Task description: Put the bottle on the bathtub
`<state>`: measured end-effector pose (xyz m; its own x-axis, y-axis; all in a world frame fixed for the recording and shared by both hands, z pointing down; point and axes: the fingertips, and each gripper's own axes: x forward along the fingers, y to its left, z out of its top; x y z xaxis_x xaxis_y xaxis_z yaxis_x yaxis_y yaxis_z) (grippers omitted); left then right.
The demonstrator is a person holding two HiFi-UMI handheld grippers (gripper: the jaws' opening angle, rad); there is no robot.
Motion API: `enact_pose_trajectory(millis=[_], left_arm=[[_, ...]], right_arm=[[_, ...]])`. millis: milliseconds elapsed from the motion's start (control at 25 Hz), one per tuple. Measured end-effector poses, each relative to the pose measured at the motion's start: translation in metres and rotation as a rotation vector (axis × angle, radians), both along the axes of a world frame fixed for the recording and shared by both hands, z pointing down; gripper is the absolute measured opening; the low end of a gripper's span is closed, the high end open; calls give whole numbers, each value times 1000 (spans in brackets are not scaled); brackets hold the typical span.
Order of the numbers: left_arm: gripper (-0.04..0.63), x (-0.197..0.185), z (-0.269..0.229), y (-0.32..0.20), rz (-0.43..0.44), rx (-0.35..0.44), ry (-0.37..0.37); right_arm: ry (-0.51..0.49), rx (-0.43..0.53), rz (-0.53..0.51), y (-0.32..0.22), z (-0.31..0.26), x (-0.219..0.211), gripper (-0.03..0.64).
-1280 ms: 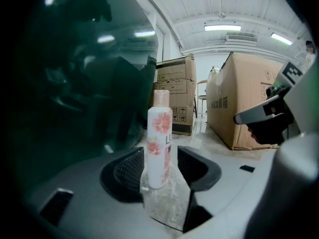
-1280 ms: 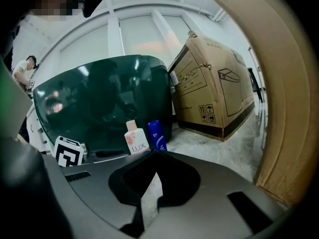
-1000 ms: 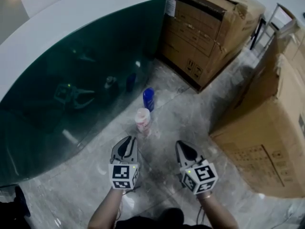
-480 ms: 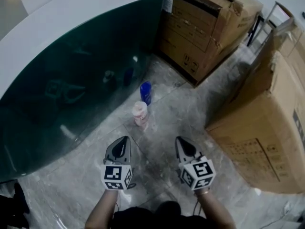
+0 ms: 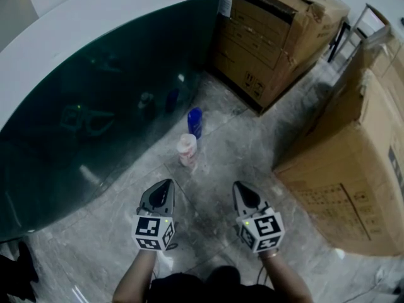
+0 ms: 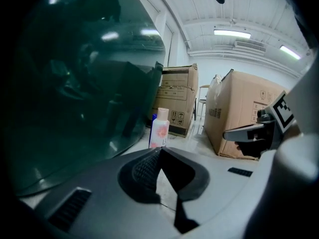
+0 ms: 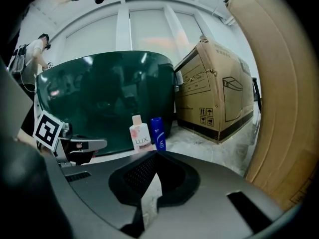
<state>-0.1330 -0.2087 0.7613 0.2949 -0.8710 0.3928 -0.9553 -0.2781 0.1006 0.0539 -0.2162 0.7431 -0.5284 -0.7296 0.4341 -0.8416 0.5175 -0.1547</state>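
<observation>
Bottle (image 5: 187,150) on floor (image 5: 221,163), label (image 7: 143,142) reads LUX, seemingly, only from right gripper view, fingers (image 6: 144,171) closed, empty.

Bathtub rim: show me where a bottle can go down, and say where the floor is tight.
The white bathtub rim is bare along its visible curve. The floor is free between the pink bottle and the right cardboard box. Crowded by the tub wall, where it stands beside the blue bottle.

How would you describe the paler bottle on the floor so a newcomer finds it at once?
Find the dark green bathtub with the white rim. On the floor beside it stand two bottles. The pink bottle is the pale one nearer the person; the blue bottle behind it is dark.
</observation>
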Motion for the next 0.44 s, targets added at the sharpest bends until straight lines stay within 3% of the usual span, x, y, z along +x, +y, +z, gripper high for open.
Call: enact_pose_trajectory(millis=[160,440], left_arm=[[3,-1,-1,-3,4,-2,17],[3,2,4,-6,45,-28,25]], right_arm=[[7,44,11,-6,3,3,2],[-15,7,9,-2,7,-5,2]])
